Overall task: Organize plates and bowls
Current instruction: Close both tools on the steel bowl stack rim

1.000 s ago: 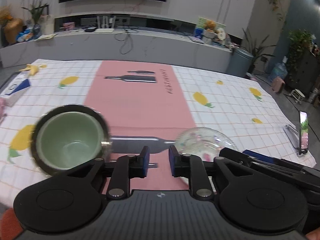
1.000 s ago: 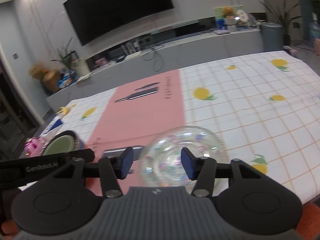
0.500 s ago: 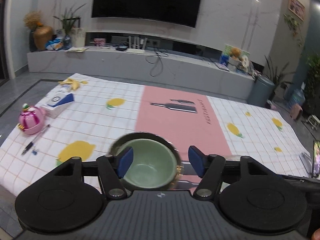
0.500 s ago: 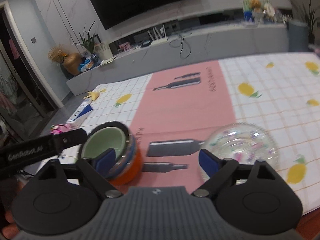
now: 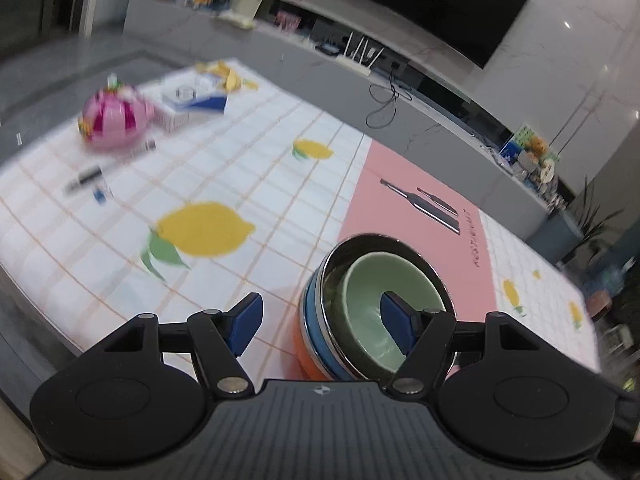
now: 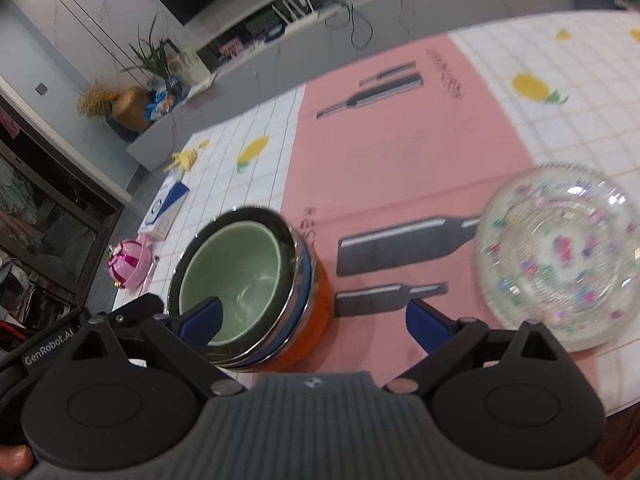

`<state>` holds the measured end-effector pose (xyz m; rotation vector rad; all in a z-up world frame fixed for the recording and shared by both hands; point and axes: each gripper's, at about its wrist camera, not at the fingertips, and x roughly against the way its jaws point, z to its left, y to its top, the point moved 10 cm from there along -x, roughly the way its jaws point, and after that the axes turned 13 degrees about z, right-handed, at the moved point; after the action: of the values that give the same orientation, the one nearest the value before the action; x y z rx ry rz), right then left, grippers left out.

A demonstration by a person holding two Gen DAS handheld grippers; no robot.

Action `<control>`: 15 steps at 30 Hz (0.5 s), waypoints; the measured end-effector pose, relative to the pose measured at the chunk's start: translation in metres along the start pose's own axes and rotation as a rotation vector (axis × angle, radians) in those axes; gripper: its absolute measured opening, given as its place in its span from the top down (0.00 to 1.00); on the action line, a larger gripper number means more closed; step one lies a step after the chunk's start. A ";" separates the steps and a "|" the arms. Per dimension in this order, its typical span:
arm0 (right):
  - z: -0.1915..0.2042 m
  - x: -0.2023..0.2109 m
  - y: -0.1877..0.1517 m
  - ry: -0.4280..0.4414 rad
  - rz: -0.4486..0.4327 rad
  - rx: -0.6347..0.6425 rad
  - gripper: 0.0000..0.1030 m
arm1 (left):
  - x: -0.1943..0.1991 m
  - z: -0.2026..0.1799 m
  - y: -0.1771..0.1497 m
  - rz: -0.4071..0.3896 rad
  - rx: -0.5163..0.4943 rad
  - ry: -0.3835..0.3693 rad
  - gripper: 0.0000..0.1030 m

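Observation:
A stack of bowls stands on the pink mat (image 6: pixel 400 152) near the table's front edge: an orange bowl (image 6: pixel 320 312) at the bottom, a blue one, a steel one, and a green bowl (image 5: pixel 368 300) (image 6: pixel 232 264) nested on top. My left gripper (image 5: pixel 322 320) is open, its left fingertip clear of the stack and its right fingertip in front of the green bowl. The jaws of my right gripper (image 6: pixel 314 320) are opening, and the pads press on nothing. A clear glass plate (image 6: pixel 560 264) with coloured specks lies on the mat to the right.
At the table's left end lie a pink toy ball (image 5: pixel 116 122), a white and blue box (image 5: pixel 192 104), a pen (image 5: pixel 86 178) and a banana peel (image 5: pixel 224 74). A black housing marked GenRobot.AI (image 6: pixel 52 356) crosses the right wrist view's lower left. The lemon-print tablecloth (image 5: pixel 208 232) reaches the near edge.
Both grippers have opened wide and swung left. The right one has moved off the glass plate towards the bowl stack. The left one has rolled, and the stack now sits at its right finger.

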<state>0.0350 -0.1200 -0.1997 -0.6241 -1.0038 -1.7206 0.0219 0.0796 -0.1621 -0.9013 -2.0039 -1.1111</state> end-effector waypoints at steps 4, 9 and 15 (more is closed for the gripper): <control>0.004 -0.019 0.004 0.033 0.036 -0.034 0.07 | -0.018 0.014 0.001 0.041 0.096 -0.056 0.25; 0.006 -0.043 0.011 0.053 0.084 -0.067 0.08 | -0.037 0.022 0.002 0.065 0.145 -0.097 0.25; 0.000 -0.064 0.014 0.059 0.120 -0.102 0.18 | -0.057 0.020 0.002 0.089 0.142 -0.100 0.29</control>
<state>0.0709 -0.0895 -0.2457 -0.6819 -0.8252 -1.6818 0.0498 0.0844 -0.2157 -0.9783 -2.0735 -0.8781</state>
